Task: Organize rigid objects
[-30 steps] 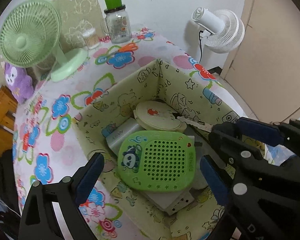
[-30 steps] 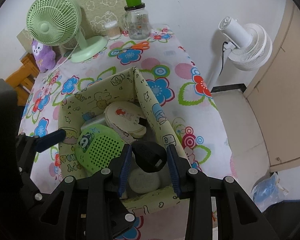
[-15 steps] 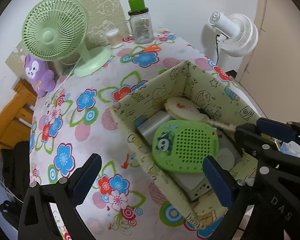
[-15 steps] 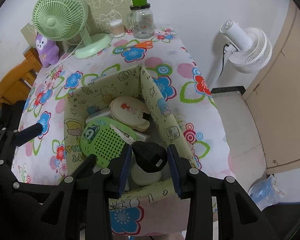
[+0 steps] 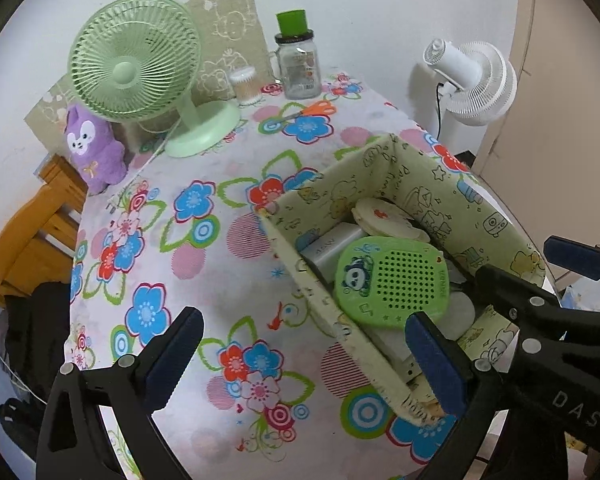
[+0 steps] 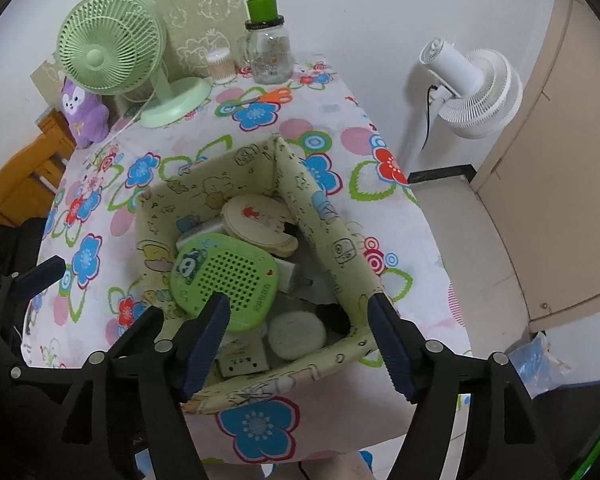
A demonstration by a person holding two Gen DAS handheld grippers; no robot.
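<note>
Above the storage box [image 6: 340,248], right gripper [image 6: 300,344] fingers just spread, empty.

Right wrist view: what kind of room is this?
Probably a lived-in home room: a table under a flowered cloth, a green desk fan, a purple plush toy, and a white floor fan.

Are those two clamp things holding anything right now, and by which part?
Nothing is held. The right gripper has just been opening, its jaws empty above the storage box. The left gripper is open over the tablecloth.
</note>
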